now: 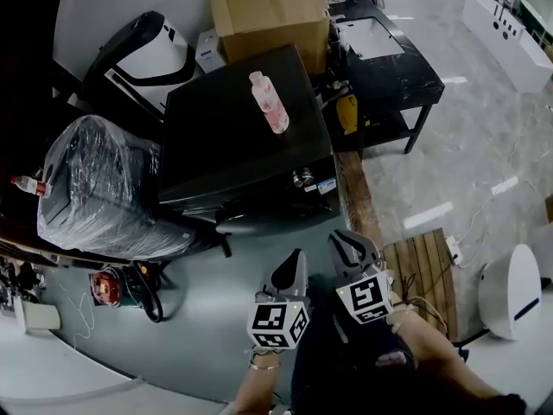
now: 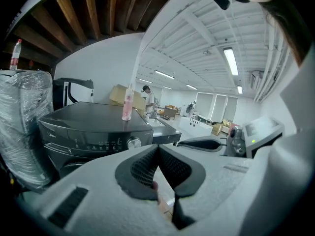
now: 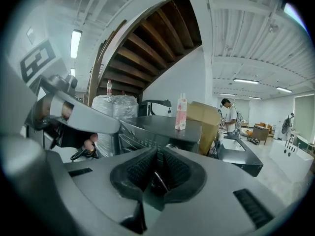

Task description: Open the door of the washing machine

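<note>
The black washing machine (image 1: 233,137) stands in the middle of the head view with a pink bottle (image 1: 270,102) on its lid. Its round door (image 1: 268,220) bulges from the front below the control panel and looks closed. Both grippers hang in front of it, apart from it. My left gripper (image 1: 293,266) (image 2: 158,149) has its pads touching and nothing between them. My right gripper (image 1: 352,249) (image 3: 159,154) sits just to its right, pads a narrow slit apart and empty. The machine's knob (image 2: 132,142) and panel face the left gripper view.
A plastic-wrapped bundle (image 1: 95,188) stands left of the machine, and a cardboard box (image 1: 272,15) sits behind it. To the right are a black table (image 1: 389,67) and a wooden pallet (image 1: 423,275). Cables and a red tool (image 1: 108,288) lie at lower left. A person (image 3: 229,117) stands far off.
</note>
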A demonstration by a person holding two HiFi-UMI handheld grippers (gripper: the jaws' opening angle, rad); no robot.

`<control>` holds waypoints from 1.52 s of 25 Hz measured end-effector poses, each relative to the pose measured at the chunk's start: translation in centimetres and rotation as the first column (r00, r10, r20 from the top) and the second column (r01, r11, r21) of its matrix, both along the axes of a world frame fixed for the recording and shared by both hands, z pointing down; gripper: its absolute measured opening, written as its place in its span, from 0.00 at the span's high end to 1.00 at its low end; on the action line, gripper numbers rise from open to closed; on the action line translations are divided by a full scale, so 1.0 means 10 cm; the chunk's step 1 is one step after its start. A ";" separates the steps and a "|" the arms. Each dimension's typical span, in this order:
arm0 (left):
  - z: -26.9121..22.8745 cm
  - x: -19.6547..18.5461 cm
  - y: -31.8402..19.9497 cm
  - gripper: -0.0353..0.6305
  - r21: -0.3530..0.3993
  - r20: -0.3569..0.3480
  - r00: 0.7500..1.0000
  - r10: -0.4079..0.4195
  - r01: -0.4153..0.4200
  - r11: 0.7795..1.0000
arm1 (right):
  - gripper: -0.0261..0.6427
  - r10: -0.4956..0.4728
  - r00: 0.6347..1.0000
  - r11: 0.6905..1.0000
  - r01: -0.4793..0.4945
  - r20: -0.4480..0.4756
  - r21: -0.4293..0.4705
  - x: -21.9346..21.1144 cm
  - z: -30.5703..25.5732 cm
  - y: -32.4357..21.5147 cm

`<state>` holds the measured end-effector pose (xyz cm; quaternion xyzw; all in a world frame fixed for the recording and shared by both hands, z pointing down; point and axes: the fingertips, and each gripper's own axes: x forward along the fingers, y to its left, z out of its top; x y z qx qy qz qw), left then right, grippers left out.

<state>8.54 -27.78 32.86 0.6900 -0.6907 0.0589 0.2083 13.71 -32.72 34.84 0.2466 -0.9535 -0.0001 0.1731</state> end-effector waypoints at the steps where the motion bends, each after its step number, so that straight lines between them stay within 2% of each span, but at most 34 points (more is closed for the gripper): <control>1: 0.04 -0.02 -0.03 0.92 -0.003 0.000 1.000 0.001 -0.001 1.000 | 0.94 -0.004 1.000 1.000 0.004 -0.008 0.000 -0.02 0.06 -0.05; 9: 0.40 -0.19 -0.34 0.92 -0.033 -0.001 1.000 0.009 -0.009 0.999 | 0.92 -0.052 0.996 0.998 0.054 -0.069 0.030 -0.23 0.50 -0.29; 14: 0.61 -0.29 -0.50 0.92 -0.042 -0.022 0.999 0.033 -0.034 0.999 | 0.90 -0.058 0.991 0.998 0.059 -0.116 0.004 -0.34 0.83 -0.39; 18: 0.78 -0.36 -0.65 0.92 -0.056 -0.001 0.998 0.055 -0.055 0.997 | 0.89 -0.061 0.987 0.998 0.060 -0.148 -0.011 -0.43 1.08 -0.50; 38: 1.59 -0.81 -1.12 0.92 -0.149 -0.028 0.992 0.124 -0.126 0.981 | 0.82 -0.118 0.949 0.992 0.099 -0.293 -0.078 -0.94 2.17 -0.86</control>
